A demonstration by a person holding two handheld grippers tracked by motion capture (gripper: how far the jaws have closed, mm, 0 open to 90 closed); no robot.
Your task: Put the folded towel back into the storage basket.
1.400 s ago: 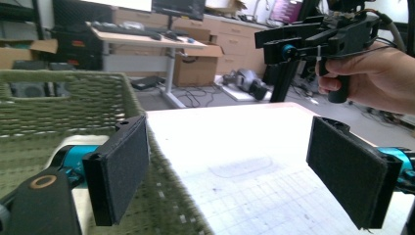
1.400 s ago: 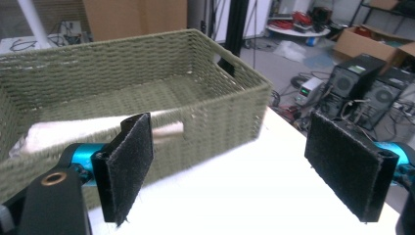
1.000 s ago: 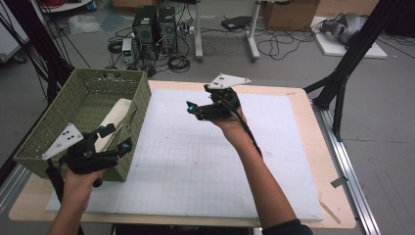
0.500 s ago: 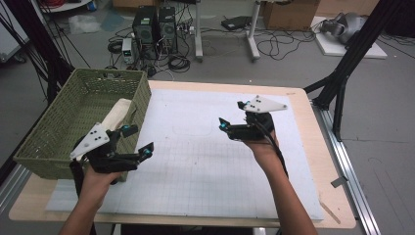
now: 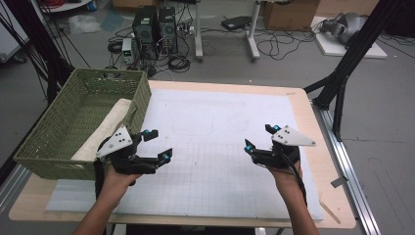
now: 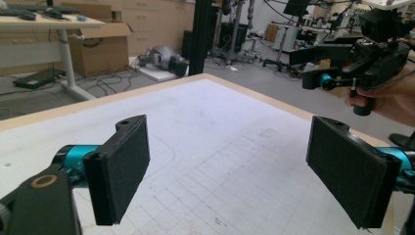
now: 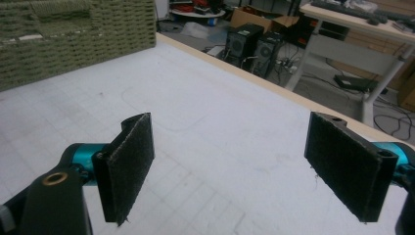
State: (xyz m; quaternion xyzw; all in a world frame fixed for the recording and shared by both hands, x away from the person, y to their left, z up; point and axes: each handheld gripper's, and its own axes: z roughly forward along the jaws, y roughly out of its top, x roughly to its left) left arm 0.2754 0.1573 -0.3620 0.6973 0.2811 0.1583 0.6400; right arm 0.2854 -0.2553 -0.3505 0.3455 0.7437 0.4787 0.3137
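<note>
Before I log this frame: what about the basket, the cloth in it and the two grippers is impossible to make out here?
- Cloth in the high view: its near end is hidden behind the left gripper, and the rest of its extent cannot be judged.
- Basket floor, high view: partly covered by the cloth; the mesh is too fine to read.
- Basket in the right gripper view: cut off by the top and left edges.
- Right gripper: the person's hand hides its underside.
</note>
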